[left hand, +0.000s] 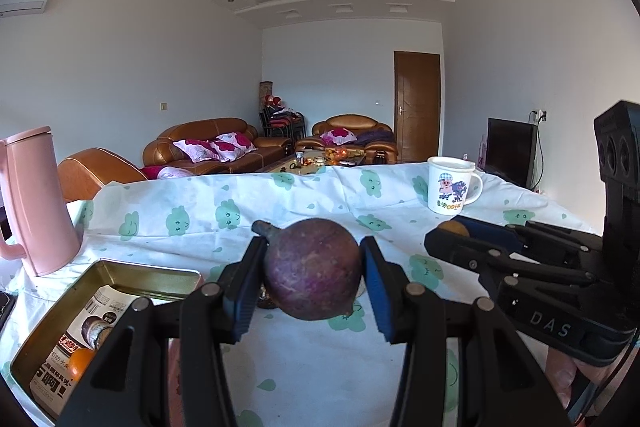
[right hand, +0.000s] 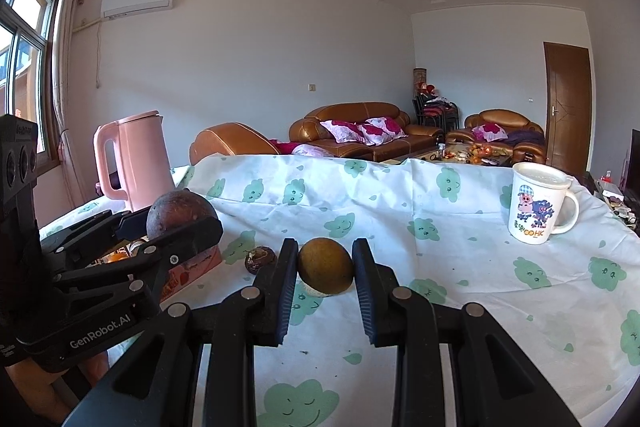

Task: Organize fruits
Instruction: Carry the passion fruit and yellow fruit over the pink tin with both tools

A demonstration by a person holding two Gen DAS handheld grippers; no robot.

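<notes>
Cloud-printed cloth covers the table [left hand: 304,195]. Left wrist view: left gripper [left hand: 314,269] clamps a round purple-brown passion fruit [left hand: 314,271], lifted beside the gold rectangular tin [left hand: 156,277] at the near-left edge, holding an orange [left hand: 80,363] and packet; release there likely follows. Right wrist view: right gripper [right hand: 325,273] pinches an olive-brown round fruit [right hand: 325,271] mid-table.

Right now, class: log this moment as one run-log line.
left gripper: shut on purple fruit | right gripper: shut on brown fruit | tin box: holds orange | small dark fruit: on tablecloth
</notes>
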